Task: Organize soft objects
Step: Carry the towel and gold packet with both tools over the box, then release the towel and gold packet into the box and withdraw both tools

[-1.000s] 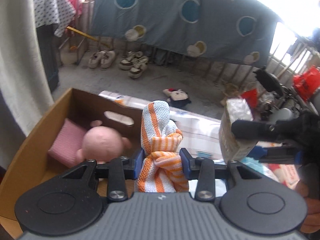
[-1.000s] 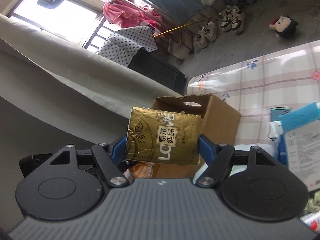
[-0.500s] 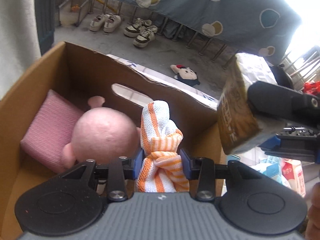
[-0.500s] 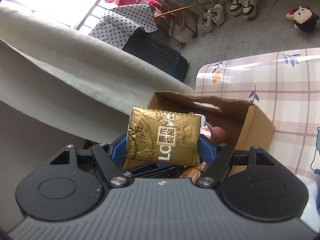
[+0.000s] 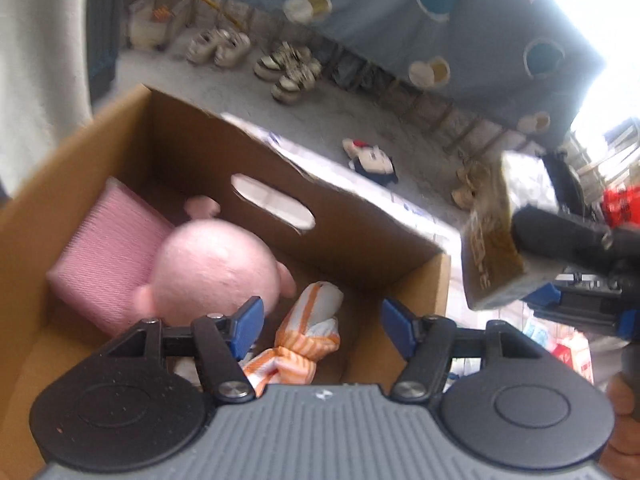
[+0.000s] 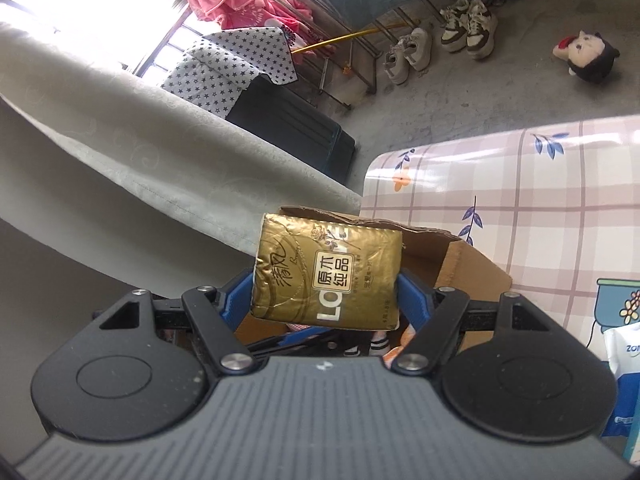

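My left gripper (image 5: 322, 322) is open above the cardboard box (image 5: 356, 240). The orange-and-white striped towel (image 5: 310, 332) lies loose in the box between and below its fingers. A pink plush toy (image 5: 212, 268) and a pink folded cloth (image 5: 108, 256) lie in the box too. My right gripper (image 6: 326, 300) is shut on a gold tissue pack (image 6: 328, 276) and holds it over the box's right end (image 6: 464, 264). The pack (image 5: 488, 236) and right gripper also show at the right of the left wrist view.
The box stands on a table with a checked floral cloth (image 6: 540, 200). White and blue packages (image 6: 624, 360) lie at the right on the table. A plush doll (image 5: 372, 160) and several shoes (image 5: 288, 72) are on the floor beyond. A pale curtain (image 6: 120, 152) hangs at the left.
My left gripper has opened and let go of the striped towel, which dropped into the box. My right gripper has carried the gold tissue pack closer over the box.
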`<state>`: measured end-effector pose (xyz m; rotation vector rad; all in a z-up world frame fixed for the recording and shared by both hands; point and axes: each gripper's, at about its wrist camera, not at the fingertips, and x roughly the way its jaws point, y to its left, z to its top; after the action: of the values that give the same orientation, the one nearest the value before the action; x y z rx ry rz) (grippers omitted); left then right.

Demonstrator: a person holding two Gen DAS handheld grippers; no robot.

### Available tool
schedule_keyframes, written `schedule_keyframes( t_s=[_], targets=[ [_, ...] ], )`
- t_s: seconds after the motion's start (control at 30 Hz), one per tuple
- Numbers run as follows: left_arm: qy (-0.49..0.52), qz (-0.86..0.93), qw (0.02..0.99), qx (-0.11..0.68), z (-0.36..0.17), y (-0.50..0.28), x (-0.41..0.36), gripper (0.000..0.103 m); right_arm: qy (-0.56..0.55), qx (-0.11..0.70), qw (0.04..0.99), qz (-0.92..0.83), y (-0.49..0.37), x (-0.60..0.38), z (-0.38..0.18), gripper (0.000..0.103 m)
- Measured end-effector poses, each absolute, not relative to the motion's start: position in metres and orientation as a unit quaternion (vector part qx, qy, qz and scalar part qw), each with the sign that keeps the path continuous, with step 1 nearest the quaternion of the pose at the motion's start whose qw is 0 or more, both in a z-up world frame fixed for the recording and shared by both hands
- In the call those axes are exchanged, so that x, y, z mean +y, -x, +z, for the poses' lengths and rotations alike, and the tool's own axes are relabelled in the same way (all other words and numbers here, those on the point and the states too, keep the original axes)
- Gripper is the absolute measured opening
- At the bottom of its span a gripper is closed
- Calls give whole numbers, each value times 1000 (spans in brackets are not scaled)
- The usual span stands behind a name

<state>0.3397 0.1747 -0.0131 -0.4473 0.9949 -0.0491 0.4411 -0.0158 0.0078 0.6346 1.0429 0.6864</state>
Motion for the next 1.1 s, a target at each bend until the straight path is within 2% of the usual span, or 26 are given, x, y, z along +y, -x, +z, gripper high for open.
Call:
schedule_keyframes(
  t_s=[0.2,0.4,0.8,1.0,1.1],
  targets=[
    [220,68,879,419,35,-280,221,69,-216,469,777,359,-422,13,42,74],
    [264,155,880,363,61,-220,281,73,-61,492,752,434,-397,103,52,74],
    [313,188,858,361,39,-169,348,73,225,500,652,524,-334,307,-37,74],
    [325,181,855,361,28,-168,353,73,331,447,683,474,-331,346,-78,75],
    [326,177,856,360,28,-167,350,73,340,436,693,462,-331,343,-77,81]
  ],
)
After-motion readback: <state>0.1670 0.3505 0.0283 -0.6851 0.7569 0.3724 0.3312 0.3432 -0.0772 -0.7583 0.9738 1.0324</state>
